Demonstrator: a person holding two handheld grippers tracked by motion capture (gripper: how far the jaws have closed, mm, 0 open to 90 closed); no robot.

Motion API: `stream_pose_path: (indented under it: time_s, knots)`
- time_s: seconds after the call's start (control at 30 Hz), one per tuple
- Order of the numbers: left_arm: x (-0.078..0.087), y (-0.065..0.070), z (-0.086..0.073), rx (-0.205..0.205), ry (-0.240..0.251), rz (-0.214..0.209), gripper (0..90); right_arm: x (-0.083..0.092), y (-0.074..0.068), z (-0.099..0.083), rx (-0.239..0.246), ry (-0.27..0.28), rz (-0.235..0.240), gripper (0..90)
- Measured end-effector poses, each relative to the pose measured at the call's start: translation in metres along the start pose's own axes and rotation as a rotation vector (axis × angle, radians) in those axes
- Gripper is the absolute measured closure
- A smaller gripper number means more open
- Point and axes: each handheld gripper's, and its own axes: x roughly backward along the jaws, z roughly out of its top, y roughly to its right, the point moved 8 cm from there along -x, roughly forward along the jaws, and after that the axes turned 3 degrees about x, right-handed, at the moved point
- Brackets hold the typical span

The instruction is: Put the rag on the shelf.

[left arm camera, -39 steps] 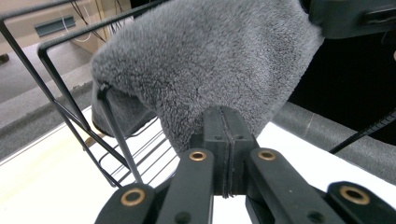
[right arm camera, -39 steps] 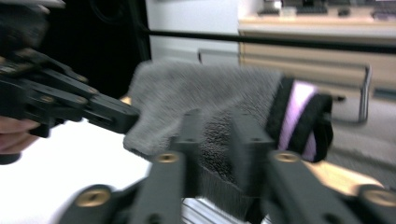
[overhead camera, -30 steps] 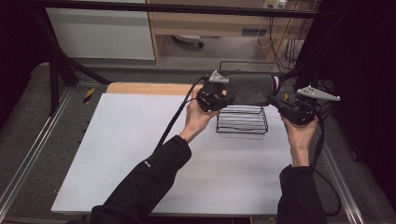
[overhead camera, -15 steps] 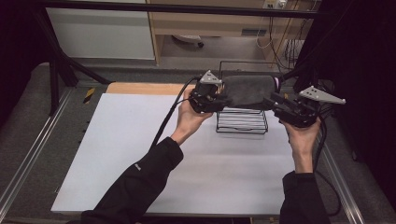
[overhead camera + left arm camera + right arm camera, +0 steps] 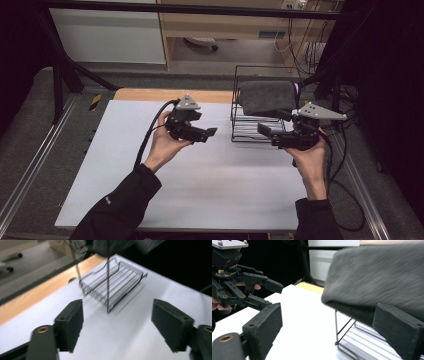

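- A dark grey cloth [image 5: 266, 97] is hanging over the top of a black wire rack [image 5: 248, 131] that is standing at the far right of the white desk [image 5: 200, 180].
- The left claw [image 5: 199, 131] is hovering left of the rack, jaws spread apart and gripping nothing.
- The right claw [image 5: 270, 129] is hovering just in front of the rack, jaws also apart and empty.

I see the white counter [image 5: 200, 190] evenly lit from above while the surroundings stay dark. Both gripper views smear with motion blur, softening the wire rack [image 5: 112, 290] and grey cloth [image 5: 382, 277].
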Motion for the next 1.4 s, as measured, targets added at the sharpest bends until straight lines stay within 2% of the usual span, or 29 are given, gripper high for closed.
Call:
stream_pose_path:
  time_s: [0.1,0.2,0.37,0.57,0.77,0.9,1.07,1.23,1.4]
  knots:
    - [0.008,-0.009,-0.023,0.008,-0.021,0.031,13.0,-0.008,-0.009,-0.010,0.011,-0.021,0.019,6.3]
    - [0.017,-0.017,-0.044,0.018,-0.029,0.049,9.2,-0.016,-0.018,-0.020,0.008,-0.030,0.044,5.1]
    - [0.030,-0.028,-0.078,0.048,-0.020,0.055,8.3,-0.030,-0.031,-0.042,0.008,-0.077,0.080,3.1]
    - [0.043,-0.042,-0.121,0.070,-0.015,0.054,8.4,-0.044,-0.038,-0.077,-0.015,-0.122,0.124,2.3]
    - [0.051,-0.057,-0.155,0.119,-0.013,0.077,8.9,-0.053,-0.035,-0.116,-0.030,-0.202,0.138,0.8]
    - [0.054,-0.064,-0.174,0.112,-0.038,0.104,8.9,-0.051,-0.029,-0.140,-0.019,-0.240,0.126,0.8]
    - [0.059,-0.071,-0.199,0.132,-0.057,0.111,8.9,-0.043,-0.018,-0.168,-0.027,-0.289,0.111,0.8]
    - [0.064,-0.078,-0.221,0.160,-0.065,0.097,8.9,-0.030,-0.006,-0.183,-0.052,-0.279,0.101,0.8]
    - [0.067,-0.084,-0.233,0.184,-0.067,0.092,9.0,-0.021,0.000,-0.193,-0.058,-0.294,0.093,0.8]
